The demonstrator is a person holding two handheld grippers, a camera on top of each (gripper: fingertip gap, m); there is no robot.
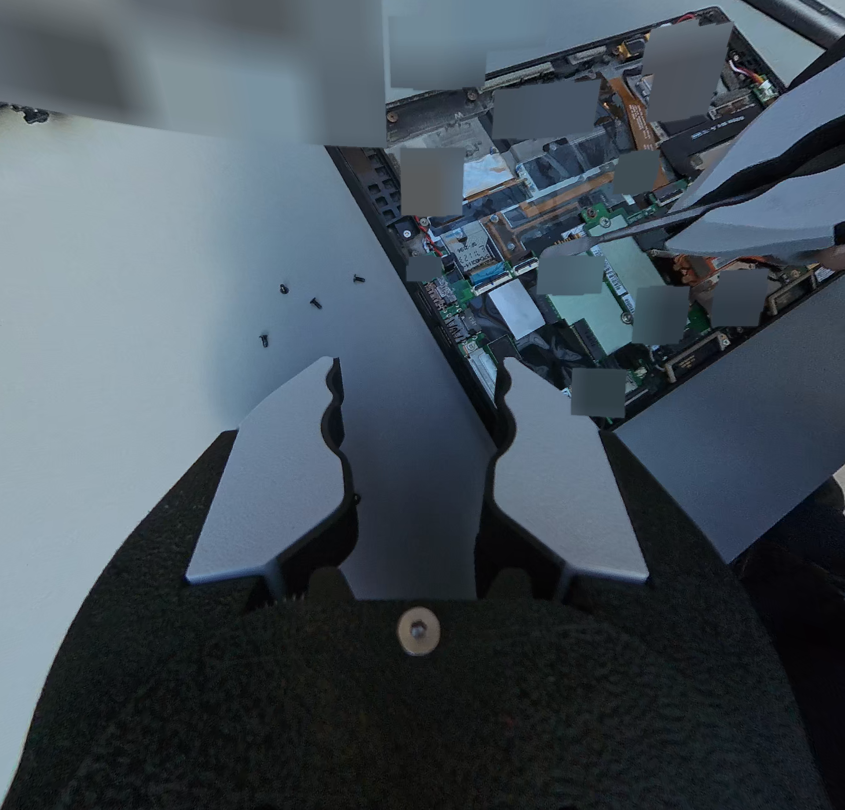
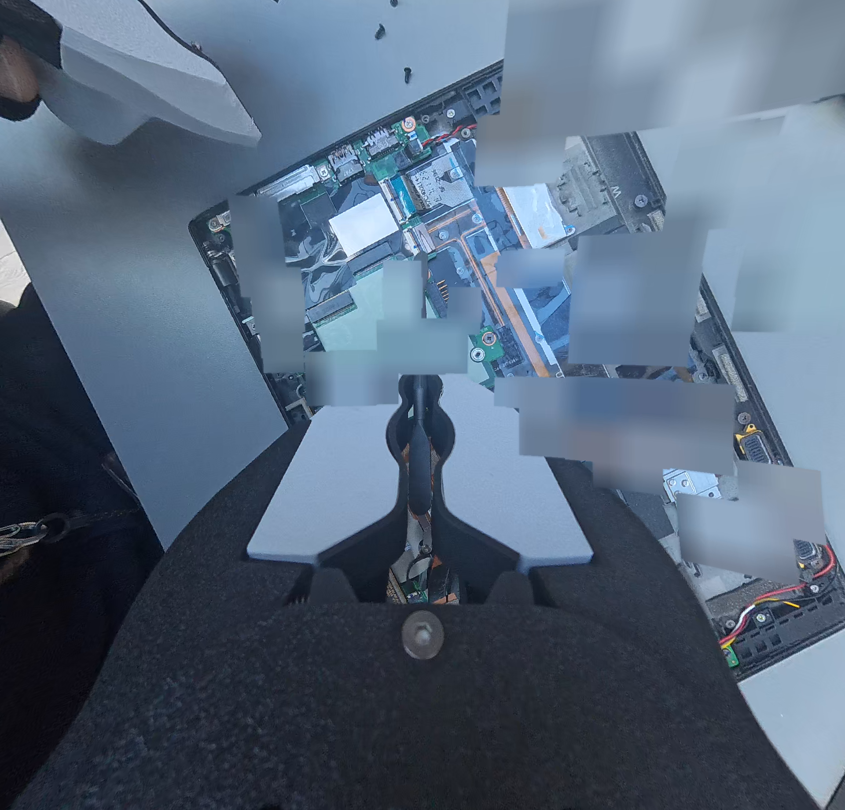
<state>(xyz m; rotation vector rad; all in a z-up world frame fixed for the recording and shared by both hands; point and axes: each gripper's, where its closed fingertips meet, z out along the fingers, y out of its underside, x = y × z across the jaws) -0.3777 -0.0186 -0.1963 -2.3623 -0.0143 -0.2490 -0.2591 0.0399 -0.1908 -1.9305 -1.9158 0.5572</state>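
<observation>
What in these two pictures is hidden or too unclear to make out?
- Opened black laptop's circuit board: grey mosaic patches cover many parts in both views.
- Thin black screwdriver shut in the right gripper: in the right wrist view a patch hides its tip.
- Four small black screws on the white table: too small to tell the head type.
- Open left gripper: cut off by the top-left edge in the right wrist view.

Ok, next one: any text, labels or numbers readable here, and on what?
I won't quote writing; where it stands:
White label on the open laptop's board: printed characters.
Black flat cable: small white print.
Black tool in the right claw: none visible.
</observation>
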